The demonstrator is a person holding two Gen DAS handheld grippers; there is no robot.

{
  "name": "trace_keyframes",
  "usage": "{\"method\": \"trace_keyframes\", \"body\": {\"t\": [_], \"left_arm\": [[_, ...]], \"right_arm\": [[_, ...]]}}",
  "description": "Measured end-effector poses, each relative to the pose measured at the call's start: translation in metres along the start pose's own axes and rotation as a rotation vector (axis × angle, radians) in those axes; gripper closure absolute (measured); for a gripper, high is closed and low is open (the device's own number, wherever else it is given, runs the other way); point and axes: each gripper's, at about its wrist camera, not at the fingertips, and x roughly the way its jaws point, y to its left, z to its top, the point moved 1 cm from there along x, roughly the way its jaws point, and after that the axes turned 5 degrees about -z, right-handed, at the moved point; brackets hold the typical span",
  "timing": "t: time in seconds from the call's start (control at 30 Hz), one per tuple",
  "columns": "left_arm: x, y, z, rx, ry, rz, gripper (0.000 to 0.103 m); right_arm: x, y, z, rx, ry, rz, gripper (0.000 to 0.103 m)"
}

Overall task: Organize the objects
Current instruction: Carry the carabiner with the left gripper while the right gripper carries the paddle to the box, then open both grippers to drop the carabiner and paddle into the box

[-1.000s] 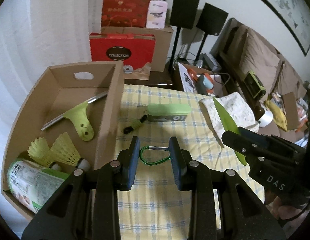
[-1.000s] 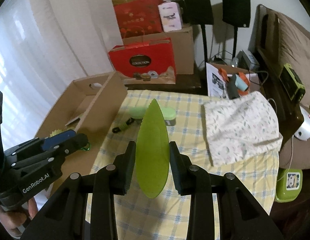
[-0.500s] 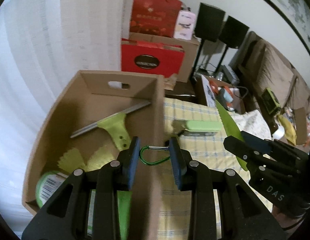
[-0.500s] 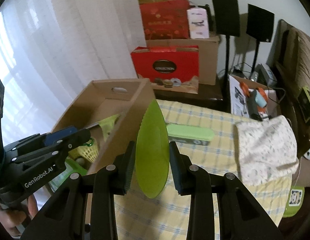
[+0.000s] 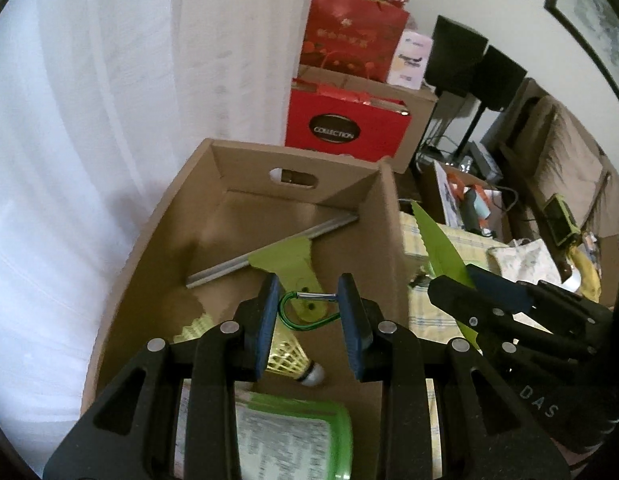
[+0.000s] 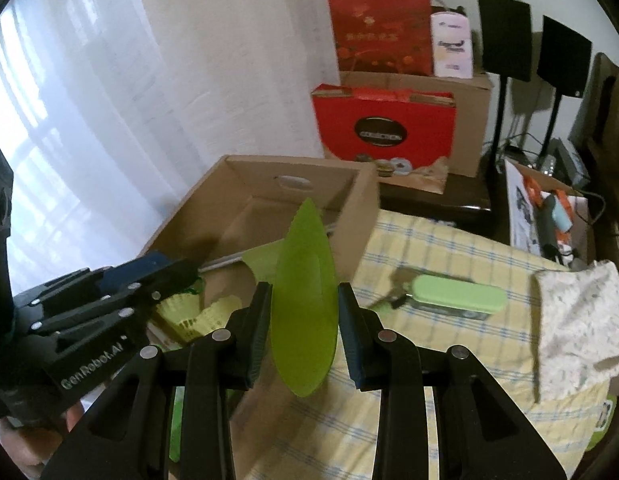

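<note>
Left gripper (image 5: 308,311), clamped on a green wire carabiner (image 5: 305,312), has swung from the checked tablecloth to over the open cardboard box (image 5: 245,184), ready to drop, while right gripper (image 6: 303,314) follows pinching a flat green leaf-shaped plastic blade (image 6: 303,300).

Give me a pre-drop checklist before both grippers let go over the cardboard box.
1. Left gripper grips the green carabiner: ok, pads press both its ends.
2. Carabiner over the cardboard box interior: ok, box floor shows behind it.
3. Right gripper grips the green leaf-shaped knife: ok.
4. Knife over the box: cannot tell; it hangs near the box's right wall, by the checked cloth.
5. Landing room: ok; bare floor shows beyond the squeegee and shuttlecocks.
6. Grippers apart from each other: ok.
</note>
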Motion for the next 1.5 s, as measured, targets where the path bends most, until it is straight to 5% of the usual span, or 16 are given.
{"method": "trace_keyframes", "body": {"t": [0.67,0.97,1.2,1.5], "left_arm": [[0.057,0.067,-0.004,-0.075,0.14,0.034,0.076],[0.05,0.079,-0.006,-0.124,0.131,0.021,0.074],[0.03,0.078,-0.001,-0.138,0.078,0.02,0.05],[0.012,0.057,-0.001,-0.106,0.042,0.026,0.037]], "right_arm": [[0.084,0.047,0.007,-0.042,0.108,0.052,0.069],[0.078,0.051,0.006,-0.055,0.093,0.034,0.063],[0.054,0.047,0.012,-0.047,0.049,0.025,0.058],[0.024,0.026,0.008,-0.029,0.011,-0.024,0.05]]}}
